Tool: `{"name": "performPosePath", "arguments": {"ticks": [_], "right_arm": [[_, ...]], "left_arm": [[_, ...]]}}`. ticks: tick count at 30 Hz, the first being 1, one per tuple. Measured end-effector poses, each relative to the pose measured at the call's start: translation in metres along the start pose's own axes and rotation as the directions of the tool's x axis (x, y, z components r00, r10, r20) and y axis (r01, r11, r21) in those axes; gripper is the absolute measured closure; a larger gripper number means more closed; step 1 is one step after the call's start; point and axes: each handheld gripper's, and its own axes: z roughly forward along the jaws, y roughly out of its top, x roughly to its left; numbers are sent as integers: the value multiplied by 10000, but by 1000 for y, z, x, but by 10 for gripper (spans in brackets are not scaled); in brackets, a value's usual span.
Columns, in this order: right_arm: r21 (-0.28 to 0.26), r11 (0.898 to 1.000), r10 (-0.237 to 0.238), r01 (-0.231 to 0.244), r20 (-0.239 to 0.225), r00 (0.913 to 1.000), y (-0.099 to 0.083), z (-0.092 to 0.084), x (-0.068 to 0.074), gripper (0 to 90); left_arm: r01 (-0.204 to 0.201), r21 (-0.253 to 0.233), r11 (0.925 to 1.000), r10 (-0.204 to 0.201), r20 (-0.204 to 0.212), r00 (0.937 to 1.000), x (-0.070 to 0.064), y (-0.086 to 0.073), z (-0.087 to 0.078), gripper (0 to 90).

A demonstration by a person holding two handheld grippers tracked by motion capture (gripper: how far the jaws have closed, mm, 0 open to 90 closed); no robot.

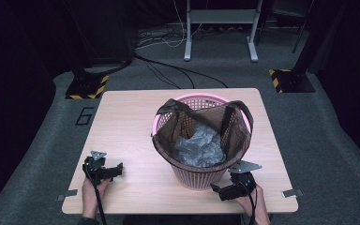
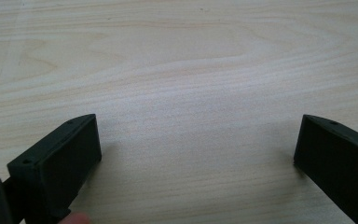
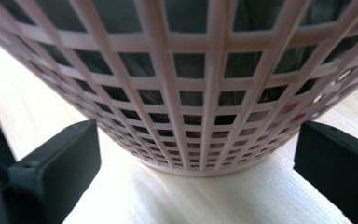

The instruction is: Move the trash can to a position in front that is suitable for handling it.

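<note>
A single digit "6" (image 1: 85, 115) is marked in dark outline on the grey floor (image 1: 42, 154), just beside the far left corner of the worktop (image 1: 122, 122); yellow-and-black hazard stripes (image 1: 104, 80) edge two stand bases on the floor, but they carry no words; no other text can be read.

On a pale wood-grain tabletop (image 1: 122, 122), right of centre: an upright pink plastic lattice basket (image 1: 197, 176), lined with a brown translucent bag (image 1: 236, 126) draped over its rim, crumpled grey plastic (image 1: 199, 145) inside. Beyond, on grey carpet (image 1: 309, 122): black cables (image 1: 168, 70), a white metal frame (image 1: 220, 18), yellow-black striped bases (image 1: 88, 86).
</note>
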Motion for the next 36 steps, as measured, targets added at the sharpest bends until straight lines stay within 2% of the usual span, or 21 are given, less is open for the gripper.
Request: {"name": "performPosePath", "arguments": {"ticks": [3,15,19,22,28,30,33,36], "right_arm": [[-83,9998,156,-154,202,9997,1,2,2,0],[-80,9978,666,-664,364,9971,6,13,4,0],[136,9971,734,-746,696,9949,9,18,6,0],[181,9961,845,-860,732,9937,10,19,5,0],[218,9945,1001,-1025,905,9908,13,22,5,0],[159,9943,1030,-1055,1133,9882,14,23,5,0],[98,9932,1138,-1159,1232,9858,15,25,4,0],[78,9916,1272,-1291,1189,9847,16,26,5,0]], "left_arm": [[2,-2,10000,-2,0,10000,0,0,0,3],[0,-3,10000,0,2,10000,0,0,0,4],[-1,-2,10000,1,-1,10000,0,0,0,4],[-16,-2,10000,16,3,10000,0,0,0,4],[-29,-4,10000,29,11,10000,0,0,0,5],[-30,-1,10000,30,12,10000,0,0,0,5],[-26,-5,10000,26,12,10000,0,0,0,5],[-28,-2,10000,28,12,10000,0,0,0,5]]}}
